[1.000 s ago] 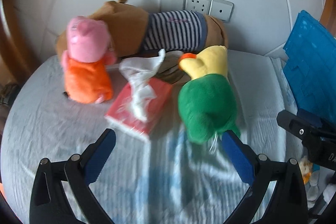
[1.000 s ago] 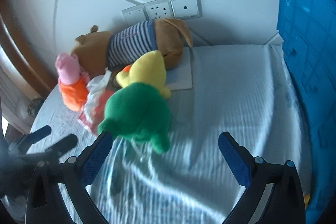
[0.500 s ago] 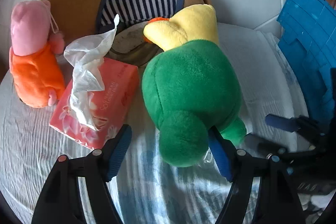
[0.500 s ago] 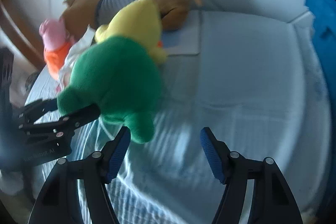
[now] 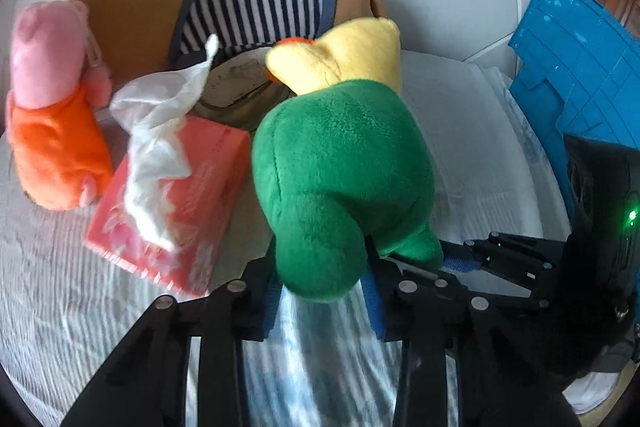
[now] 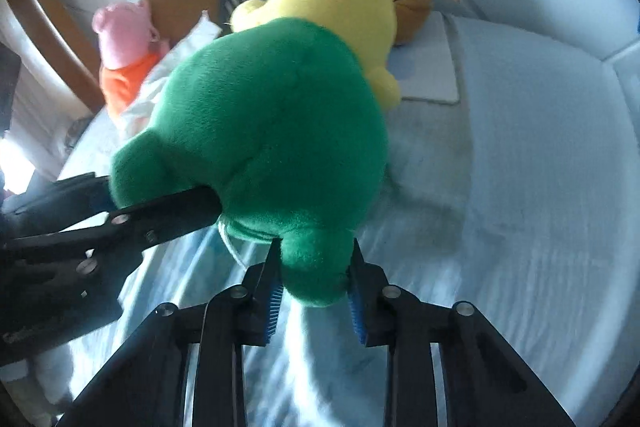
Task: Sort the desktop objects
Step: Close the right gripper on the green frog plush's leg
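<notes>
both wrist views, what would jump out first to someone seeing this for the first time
The green and yellow plush duck fills the middle of both views, with the left gripper and right gripper each clamped on one green foot. Left of it lies a pink tissue box, with a pink pig plush beyond.

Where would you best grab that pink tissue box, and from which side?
Probably across its two long sides, coming from above. The tissue box lies flat on the bed, and its narrow width suits two fingers. A loose tissue sticks up from the top, and the pig toy crowds its far end.
</notes>
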A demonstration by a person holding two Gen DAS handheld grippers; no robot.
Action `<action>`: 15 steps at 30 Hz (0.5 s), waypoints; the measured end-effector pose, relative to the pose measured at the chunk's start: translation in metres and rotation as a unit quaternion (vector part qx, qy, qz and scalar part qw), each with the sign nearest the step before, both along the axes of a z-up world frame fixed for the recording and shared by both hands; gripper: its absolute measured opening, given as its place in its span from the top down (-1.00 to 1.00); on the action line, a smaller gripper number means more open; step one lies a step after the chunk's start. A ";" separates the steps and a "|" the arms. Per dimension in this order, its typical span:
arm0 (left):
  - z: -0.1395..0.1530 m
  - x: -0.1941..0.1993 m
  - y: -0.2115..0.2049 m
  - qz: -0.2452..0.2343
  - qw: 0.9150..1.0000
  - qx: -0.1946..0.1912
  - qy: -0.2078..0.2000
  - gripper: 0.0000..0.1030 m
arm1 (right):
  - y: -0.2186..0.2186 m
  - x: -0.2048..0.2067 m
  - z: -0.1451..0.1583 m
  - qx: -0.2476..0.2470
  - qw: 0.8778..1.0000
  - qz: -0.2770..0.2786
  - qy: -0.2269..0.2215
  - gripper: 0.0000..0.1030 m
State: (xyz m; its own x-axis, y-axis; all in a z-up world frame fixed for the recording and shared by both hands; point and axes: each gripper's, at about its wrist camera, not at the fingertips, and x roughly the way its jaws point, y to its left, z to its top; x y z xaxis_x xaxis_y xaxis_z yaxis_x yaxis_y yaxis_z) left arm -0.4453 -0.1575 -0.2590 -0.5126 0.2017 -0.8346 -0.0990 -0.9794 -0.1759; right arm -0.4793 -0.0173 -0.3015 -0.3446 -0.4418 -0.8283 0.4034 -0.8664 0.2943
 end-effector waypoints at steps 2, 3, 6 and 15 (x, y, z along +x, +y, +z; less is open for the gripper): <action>0.007 0.018 -0.007 0.004 1.000 -0.003 0.000 0.33 | 0.001 0.017 0.009 -0.013 1.000 0.005 -0.004 0.48; 0.010 0.027 -0.010 0.007 1.000 -0.005 0.000 0.33 | 0.000 0.026 0.013 -0.020 1.000 0.008 -0.006 0.48; 0.020 0.055 -0.031 0.025 1.000 -0.017 -0.007 0.33 | -0.007 0.058 0.026 -0.040 0.999 0.019 -0.016 0.48; 0.042 0.128 -0.116 0.126 0.989 -0.074 -0.025 0.33 | -0.093 0.149 0.032 -0.088 0.991 0.085 -0.050 0.41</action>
